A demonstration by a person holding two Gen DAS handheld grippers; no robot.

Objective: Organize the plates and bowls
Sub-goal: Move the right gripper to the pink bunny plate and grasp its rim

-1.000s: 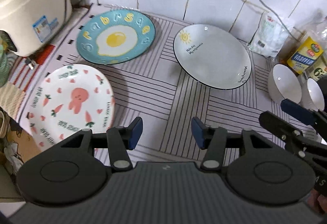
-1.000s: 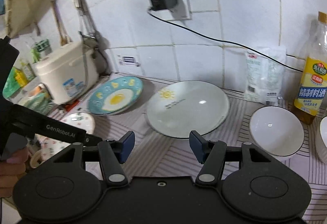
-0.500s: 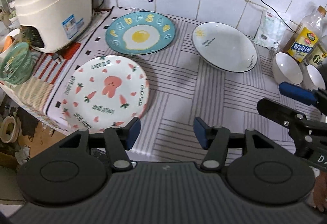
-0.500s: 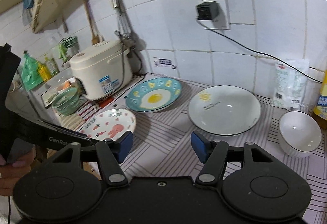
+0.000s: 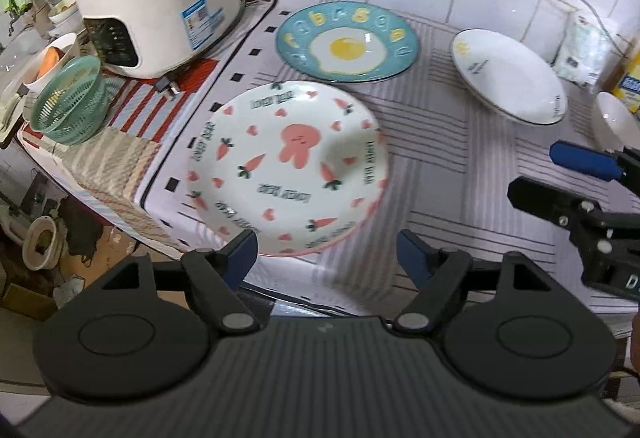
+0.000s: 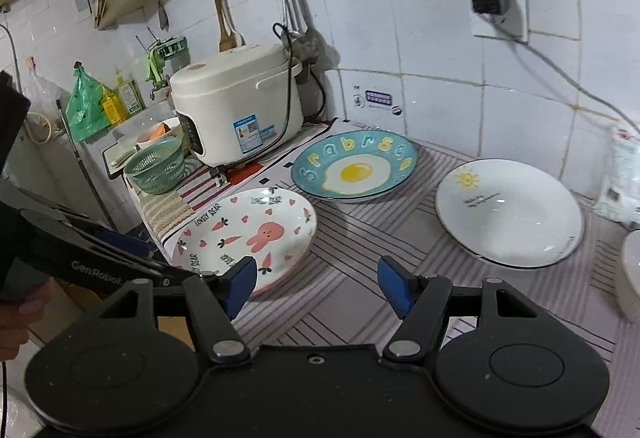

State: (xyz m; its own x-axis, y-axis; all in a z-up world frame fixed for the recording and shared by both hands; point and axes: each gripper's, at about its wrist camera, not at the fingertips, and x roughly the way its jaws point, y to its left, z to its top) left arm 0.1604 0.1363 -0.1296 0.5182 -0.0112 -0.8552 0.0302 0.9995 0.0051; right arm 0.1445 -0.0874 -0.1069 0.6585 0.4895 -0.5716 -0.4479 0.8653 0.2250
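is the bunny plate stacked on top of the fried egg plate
No, the bunny plate lies flat on the striped mat by itself, beside the fried egg plate with a strip of mat showing between them.

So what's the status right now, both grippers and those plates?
Left gripper just opened wider, empty; right gripper open, empty. Rabbit plate at counter's edge, untouched. Nothing in the way.

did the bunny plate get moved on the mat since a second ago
No. The bunny plate sits in the same spot beside the egg plate, near the mat's front-left corner. Only the cameras shifted; both open grippers touch nothing.
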